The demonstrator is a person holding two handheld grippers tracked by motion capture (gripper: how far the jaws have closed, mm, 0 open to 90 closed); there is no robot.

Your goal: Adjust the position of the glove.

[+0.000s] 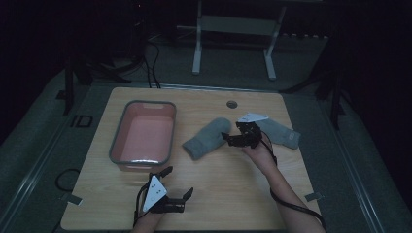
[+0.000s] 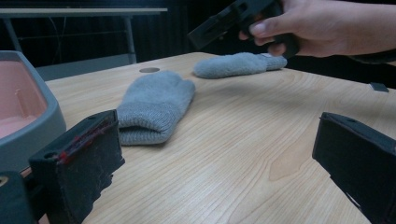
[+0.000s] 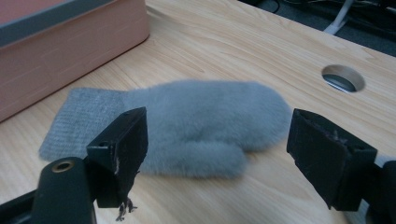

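Note:
A grey mitten [image 1: 206,138] lies flat on the wooden table [image 1: 228,194], cuff toward the pink tub [image 1: 143,136]. A second grey mitten [image 1: 284,133] lies to its right. My right gripper [image 1: 232,131] hovers at the first mitten's fingertip end, between the two mittens, and is open. In the right gripper view the fluffy mitten [image 3: 201,121] lies just beyond my spread jaws [image 3: 224,149], nothing touching the pads. My left gripper [image 1: 177,182] stands open near the front edge, holding nothing. Its view shows the first mitten [image 2: 154,105], the second mitten [image 2: 236,64] and the right gripper [image 2: 238,21] in a hand.
The pink tub with a grey rim [image 3: 70,42] stands on the left half of the table, holding nothing that I can see. A round cable hole [image 1: 231,104] sits near the far edge. Table legs and cables stand on the dark floor beyond.

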